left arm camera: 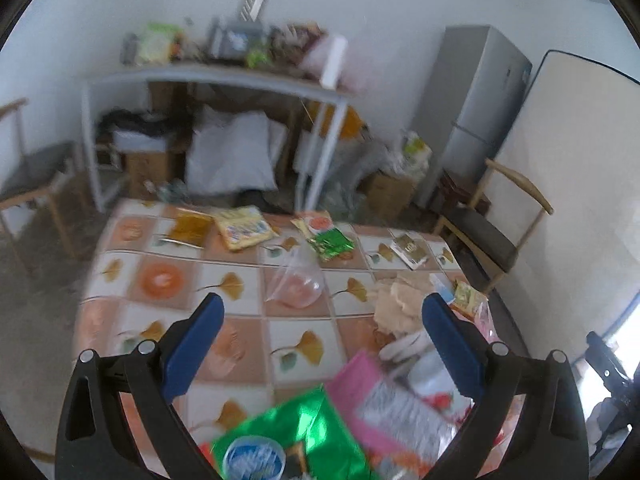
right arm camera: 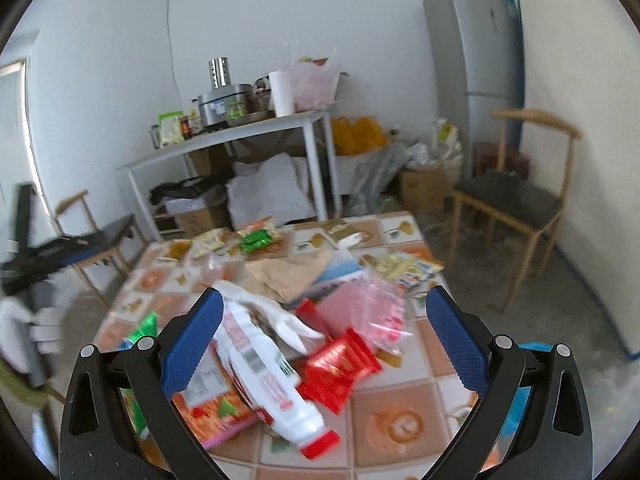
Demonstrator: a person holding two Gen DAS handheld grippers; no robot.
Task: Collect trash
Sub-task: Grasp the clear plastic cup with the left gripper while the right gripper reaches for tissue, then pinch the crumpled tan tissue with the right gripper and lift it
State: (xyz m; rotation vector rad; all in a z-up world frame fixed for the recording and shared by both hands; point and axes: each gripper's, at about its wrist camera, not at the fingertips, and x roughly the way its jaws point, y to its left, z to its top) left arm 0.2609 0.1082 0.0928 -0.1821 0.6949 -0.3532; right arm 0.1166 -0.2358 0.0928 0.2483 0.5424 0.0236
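Overhead, left gripper [left arm camera: 322, 312] spread wide and empty above the tile-patterned tablecloth [left arm camera: 240, 316], right gripper [right arm camera: 324, 308] likewise spread over the white plastic bottle with red cap [right arm camera: 276, 384], red foil wrapper [right arm camera: 340, 368] just beside it

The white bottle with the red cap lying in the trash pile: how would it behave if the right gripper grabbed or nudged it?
The white bottle lies on its side across wrappers, so a nudge would probably roll or slide it. It looks like rigid plastic, likely to hold its shape between the fingers. Its smooth, rounded body may slip; whether it is empty cannot be told. The right gripper is open above it.
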